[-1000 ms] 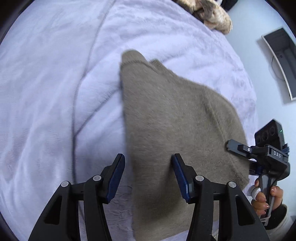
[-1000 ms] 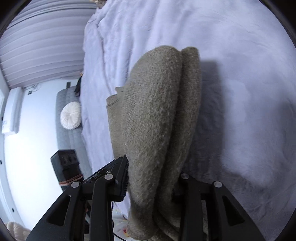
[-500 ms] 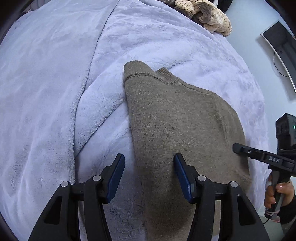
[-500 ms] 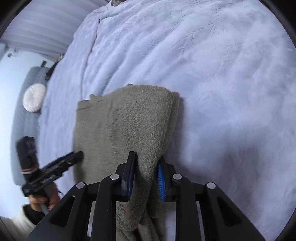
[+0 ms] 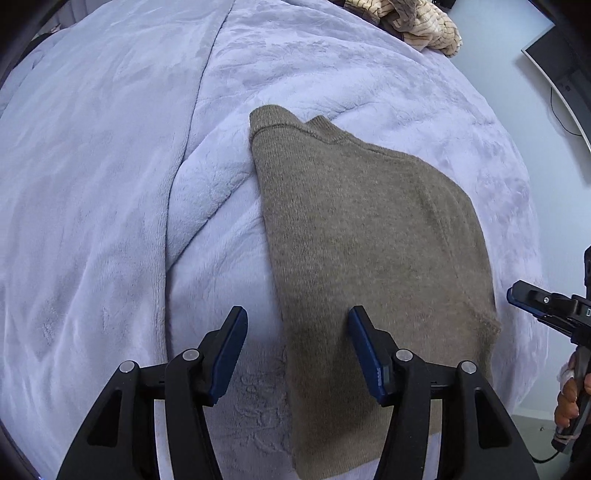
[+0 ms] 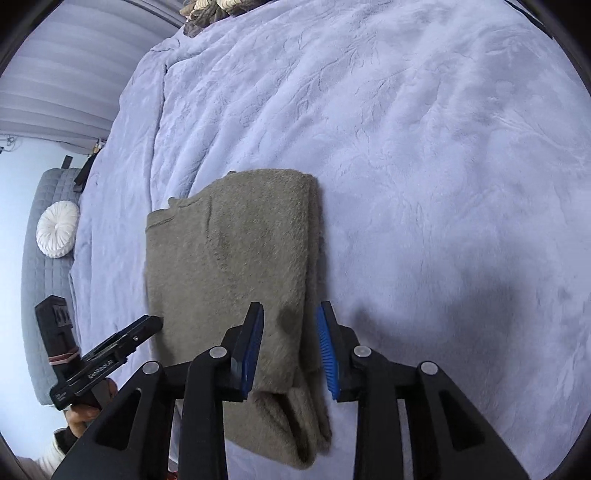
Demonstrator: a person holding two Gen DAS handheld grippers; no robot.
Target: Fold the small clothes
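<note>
1. Lavender plush blanket (image 5: 110,184) covers the whole bed, a soft flat spot for folding.
2. On it lies the taupe knit sweater (image 5: 369,240), folded into a slab, so this fold looks done.
3. Right gripper (image 6: 290,350) hangs over the sweater's folded edge, jaws just opening, pads off the knit.
4. Left gripper (image 5: 297,354) hovers at the sweater's opposite edge, jaws apart, holding nothing.

One folded taupe knit sweater (image 5: 369,240) lies on one lavender blanket (image 5: 110,184). Two hand-held grippers appear: left hand-held gripper (image 5: 297,354), right hand-held gripper (image 6: 290,347). One round white cushion (image 6: 58,229) and one heap of patterned clothes (image 5: 417,22) sit apart.
</note>
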